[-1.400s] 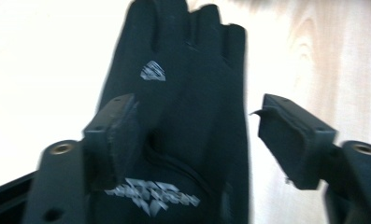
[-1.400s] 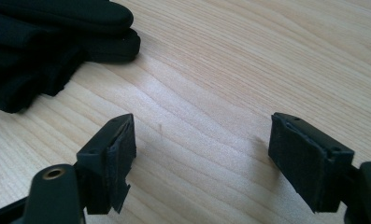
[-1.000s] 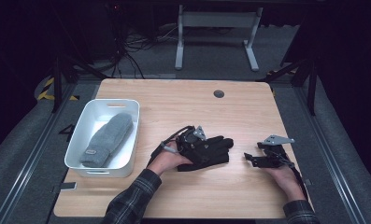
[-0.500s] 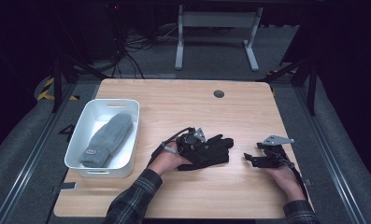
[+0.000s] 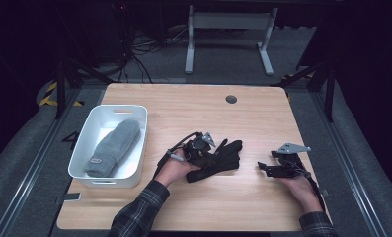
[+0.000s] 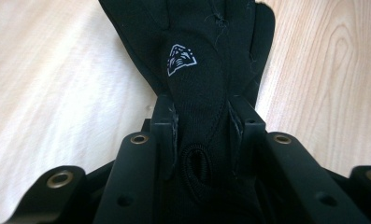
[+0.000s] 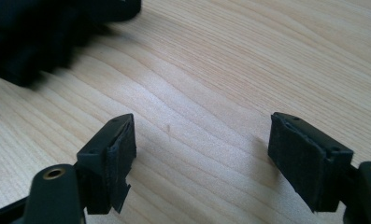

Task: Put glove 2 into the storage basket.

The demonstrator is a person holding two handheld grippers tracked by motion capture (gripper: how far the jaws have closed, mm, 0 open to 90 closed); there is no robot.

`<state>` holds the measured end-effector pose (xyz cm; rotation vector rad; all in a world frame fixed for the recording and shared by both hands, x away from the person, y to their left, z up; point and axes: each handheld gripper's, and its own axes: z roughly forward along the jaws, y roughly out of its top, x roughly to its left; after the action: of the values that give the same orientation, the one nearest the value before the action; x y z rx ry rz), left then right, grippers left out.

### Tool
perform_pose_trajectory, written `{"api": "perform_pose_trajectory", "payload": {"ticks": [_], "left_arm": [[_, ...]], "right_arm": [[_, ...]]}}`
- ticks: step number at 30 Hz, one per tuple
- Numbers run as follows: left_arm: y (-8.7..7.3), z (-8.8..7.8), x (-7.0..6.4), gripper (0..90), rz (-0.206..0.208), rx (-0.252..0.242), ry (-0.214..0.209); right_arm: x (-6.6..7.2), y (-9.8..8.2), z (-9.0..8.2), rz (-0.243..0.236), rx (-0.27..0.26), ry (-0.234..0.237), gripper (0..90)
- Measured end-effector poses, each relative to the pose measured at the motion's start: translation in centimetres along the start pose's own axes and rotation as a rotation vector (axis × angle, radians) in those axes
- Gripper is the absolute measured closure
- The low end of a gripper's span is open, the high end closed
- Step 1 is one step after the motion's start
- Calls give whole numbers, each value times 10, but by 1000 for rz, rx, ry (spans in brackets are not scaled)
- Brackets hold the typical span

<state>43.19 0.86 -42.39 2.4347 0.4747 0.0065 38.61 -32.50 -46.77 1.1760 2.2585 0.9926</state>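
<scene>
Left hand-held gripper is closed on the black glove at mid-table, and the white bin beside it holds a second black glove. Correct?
Not quite. The left hand-held gripper does pinch the black glove, but the white bin holds a grey mitten, not a black glove. The high view shows it.

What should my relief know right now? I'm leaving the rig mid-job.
Left gripper: jaws have just been closing, now pinching the black glove at mid-table.
Right gripper: open, nothing between the jaws, resting to the right of the glove.
Grey mitten: already lying in the white bin at the left.
Done: mitten binned, glove gripped.
Left, probably: lift the glove and drop it into the bin.
</scene>
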Motion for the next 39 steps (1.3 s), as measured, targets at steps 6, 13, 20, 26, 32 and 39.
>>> {"api": "perform_pose_trajectory", "payload": {"ticks": [6,13,20,26,32,39], "left_arm": [[-3,-33,-1,690,-50,-46,28],[-12,-81,8,690,-115,-78,108],[-31,-136,21,689,-199,-120,205],[-52,-176,31,689,-263,-143,293],[-90,-214,47,689,-374,-159,403],[-134,-234,64,688,-507,-156,459]], "right_arm": [[0,0,0,-6,2,-1,234],[0,0,0,-5,2,0,234],[0,0,0,-5,2,1,234],[0,0,0,-5,2,1,234],[0,0,0,-4,1,3,235],[0,0,0,-4,1,3,235]]}}
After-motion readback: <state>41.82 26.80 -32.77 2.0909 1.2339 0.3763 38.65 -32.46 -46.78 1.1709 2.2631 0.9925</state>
